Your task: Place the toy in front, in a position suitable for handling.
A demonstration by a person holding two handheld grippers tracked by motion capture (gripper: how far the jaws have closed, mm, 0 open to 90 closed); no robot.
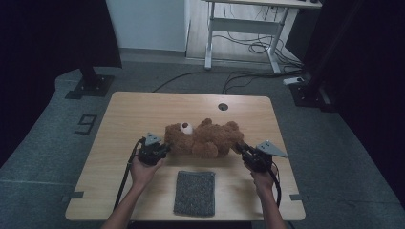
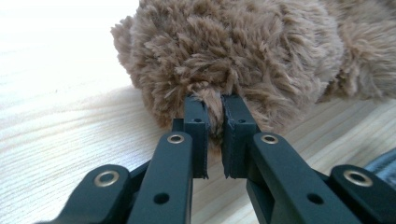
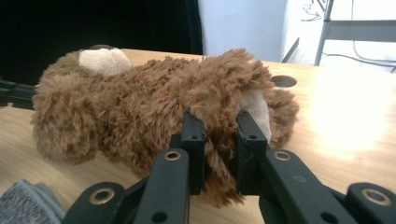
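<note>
One brown teddy bear (image 1: 204, 139) lies on its side on the tabletop (image 1: 133, 114), stretched between the two hand-held grippers. Its head, with the pale muzzle turned up, is at the left hand-held gripper (image 1: 165, 149), and its legs are at the right hand-held gripper (image 1: 240, 149).

Seen in the left gripper view, the left hand-held gripper's (image 2: 214, 126) two black jaws are clamped on a tuft of the bear's (image 2: 233, 51) fur at the head end, with only that narrow pinch of plush between them. Seen in the right gripper view, the right hand-held gripper's (image 3: 222, 140) jaws are clamped on a thicker fold of the bear's (image 3: 154, 102) leg, just beside the pale sole of a foot.

Nearer the person than the bear, between the two hand-held grippers and apart from both, a grey cloth (image 1: 195, 192) lies flat on the tabletop. Beyond the bear from both hand-held grippers, a round hole (image 1: 223, 106) sits in the tabletop near its far edge.
</note>
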